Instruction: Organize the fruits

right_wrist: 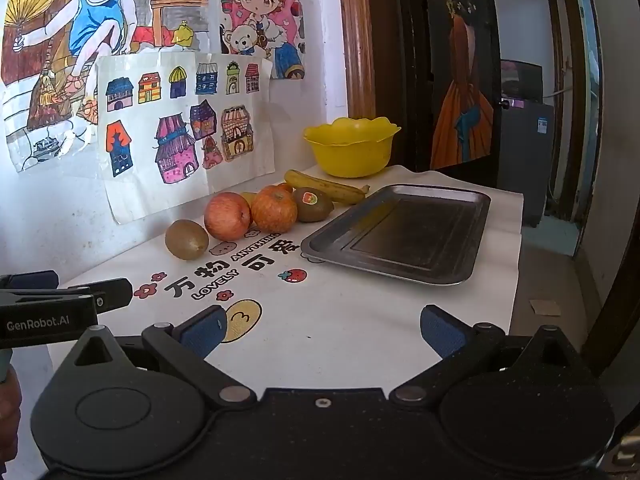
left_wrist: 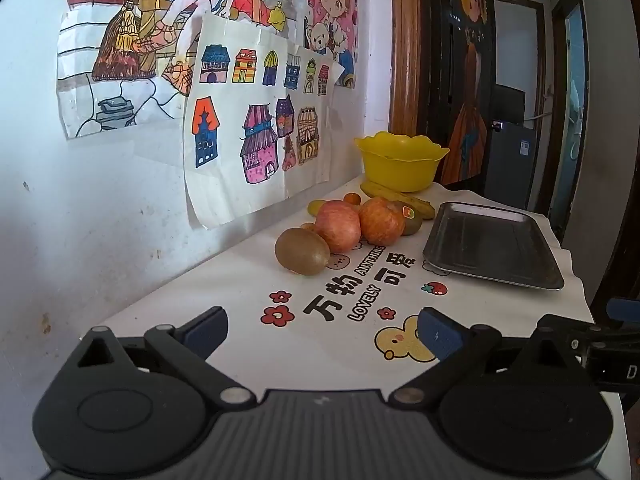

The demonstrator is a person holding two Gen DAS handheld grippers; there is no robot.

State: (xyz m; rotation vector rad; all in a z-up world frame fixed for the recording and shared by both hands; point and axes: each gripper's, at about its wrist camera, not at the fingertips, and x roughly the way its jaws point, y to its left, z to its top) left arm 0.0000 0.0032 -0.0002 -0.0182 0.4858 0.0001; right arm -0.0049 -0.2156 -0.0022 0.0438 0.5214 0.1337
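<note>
Fruit lies in a cluster near the wall: a brown kiwi (left_wrist: pixel 302 251) (right_wrist: pixel 187 239), two red apples (left_wrist: pixel 338 225) (left_wrist: pixel 381 220) (right_wrist: pixel 227 216) (right_wrist: pixel 274 208), a stickered kiwi (right_wrist: pixel 312 204) (left_wrist: pixel 412 218), a banana (right_wrist: pixel 325 186) (left_wrist: pixel 398 197) and small orange fruits (left_wrist: pixel 353 198). Behind them stands a yellow bowl (left_wrist: pixel 400 161) (right_wrist: pixel 351 146). An empty metal tray (left_wrist: pixel 492 246) (right_wrist: pixel 400 233) lies to the right. My left gripper (left_wrist: pixel 322 334) and right gripper (right_wrist: pixel 322 330) are both open, empty, over the near tablecloth, well short of the fruit.
A white printed tablecloth (left_wrist: pixel 280 344) (right_wrist: pixel 340 320) covers the table, which ends at the right beside a doorway. Children's drawings (left_wrist: pixel 256 136) hang on the wall behind the fruit. The left gripper's body (right_wrist: pixel 48 312) shows at the right wrist view's left edge.
</note>
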